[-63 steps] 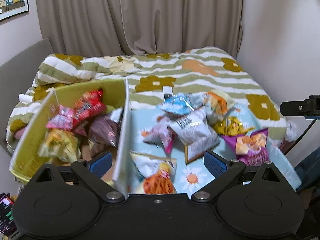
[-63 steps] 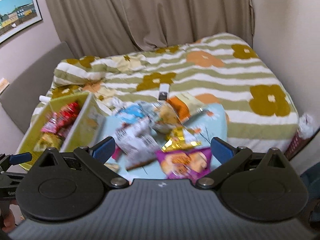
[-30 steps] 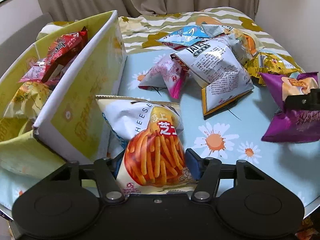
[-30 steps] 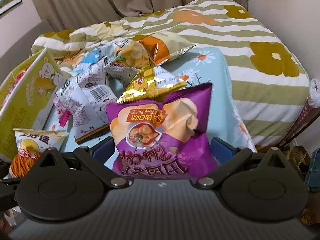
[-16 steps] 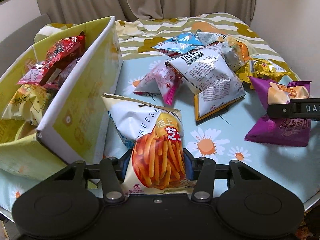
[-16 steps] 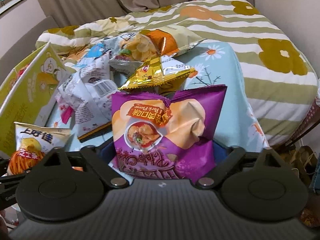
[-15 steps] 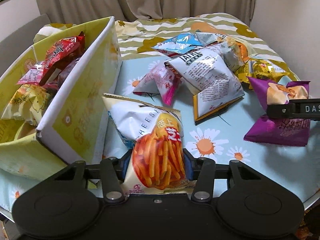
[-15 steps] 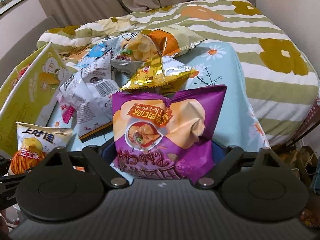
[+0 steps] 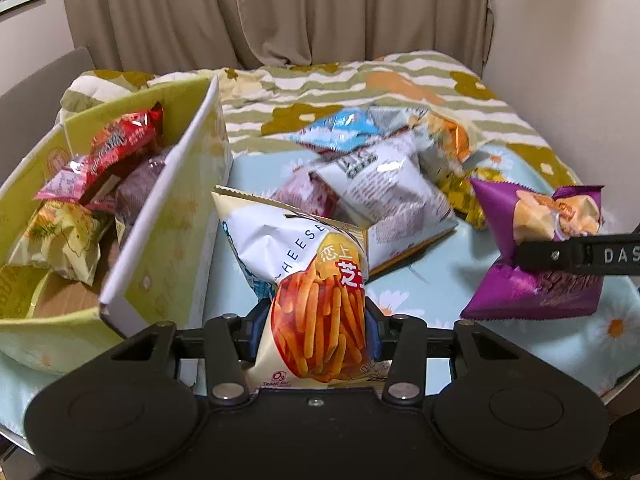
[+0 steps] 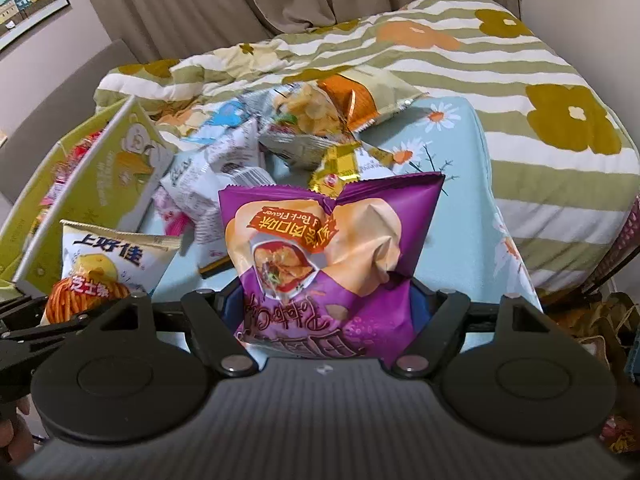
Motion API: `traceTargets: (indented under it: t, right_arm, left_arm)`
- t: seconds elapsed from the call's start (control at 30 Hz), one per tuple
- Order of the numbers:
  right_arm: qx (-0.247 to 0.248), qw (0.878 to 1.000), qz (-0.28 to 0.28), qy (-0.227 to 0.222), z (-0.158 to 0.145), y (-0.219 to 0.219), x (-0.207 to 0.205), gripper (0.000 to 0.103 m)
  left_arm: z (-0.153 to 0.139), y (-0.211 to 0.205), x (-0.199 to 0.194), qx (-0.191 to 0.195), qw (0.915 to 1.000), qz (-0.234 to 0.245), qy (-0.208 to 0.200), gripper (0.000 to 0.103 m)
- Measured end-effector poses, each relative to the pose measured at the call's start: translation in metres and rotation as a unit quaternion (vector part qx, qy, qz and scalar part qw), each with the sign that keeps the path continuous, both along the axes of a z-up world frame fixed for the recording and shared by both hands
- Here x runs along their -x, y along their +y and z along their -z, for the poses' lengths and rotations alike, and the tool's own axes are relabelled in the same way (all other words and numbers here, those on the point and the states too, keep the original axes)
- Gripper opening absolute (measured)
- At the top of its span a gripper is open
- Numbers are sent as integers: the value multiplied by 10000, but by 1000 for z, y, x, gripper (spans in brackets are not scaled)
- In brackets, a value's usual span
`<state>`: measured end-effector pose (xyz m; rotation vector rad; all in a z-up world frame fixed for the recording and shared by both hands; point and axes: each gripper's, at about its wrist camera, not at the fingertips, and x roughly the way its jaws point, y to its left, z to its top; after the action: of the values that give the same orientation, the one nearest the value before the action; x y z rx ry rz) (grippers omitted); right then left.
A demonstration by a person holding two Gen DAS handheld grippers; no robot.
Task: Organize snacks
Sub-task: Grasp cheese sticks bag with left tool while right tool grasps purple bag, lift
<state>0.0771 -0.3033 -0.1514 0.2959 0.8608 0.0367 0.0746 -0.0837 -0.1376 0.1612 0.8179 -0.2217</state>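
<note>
My left gripper (image 9: 316, 334) is shut on a white cheese-stick snack bag (image 9: 304, 280) and holds it up above the table, just right of the yellow cardboard box (image 9: 160, 240). The box holds several snack bags (image 9: 120, 148). My right gripper (image 10: 328, 312) is shut on a purple chip bag (image 10: 332, 248) and holds it up; this bag also shows at the right of the left wrist view (image 9: 536, 240). The cheese-stick bag shows at the left of the right wrist view (image 10: 100, 268).
A pile of loose snack bags (image 9: 380, 168) lies on the blue flowered tablecloth (image 9: 520, 340) behind the held bags. A striped flowered quilt (image 10: 500, 64) covers the bed beyond. Curtains and a wall stand behind and to the right.
Both grippers have closed on their bags and lifted them off the table. The views have risen and pulled back a little.
</note>
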Motion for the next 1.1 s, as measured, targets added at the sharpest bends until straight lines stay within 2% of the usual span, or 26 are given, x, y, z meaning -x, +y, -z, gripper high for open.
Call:
traceTargets:
  t: [0.2,0.5,0.77,0.93,1.1]
  right_arm:
    - [-64,9996,-144,-238,-31,12,5,90]
    - [-145,9952,-576,-771,-98,53,6,90]
    - [-142,9898,-845,-1139,-148,120,3,90]
    - [-238,9881,-970,-1172,-160,165,-14,90]
    - [-290,9887,-1033,-1048,-156,211,-35,90]
  left_arm:
    - [-33,8,7,196,9995,-7,-252,50]
    - [-93,42,25,276,9967,-178,-746,50]
    - [-137,107,31,295,9934,-343,-1056,50]
    - [-146,153,14,332,9927,-588,-999,50]
    - [-136,192,-9,332,9939,-681,-796,51]
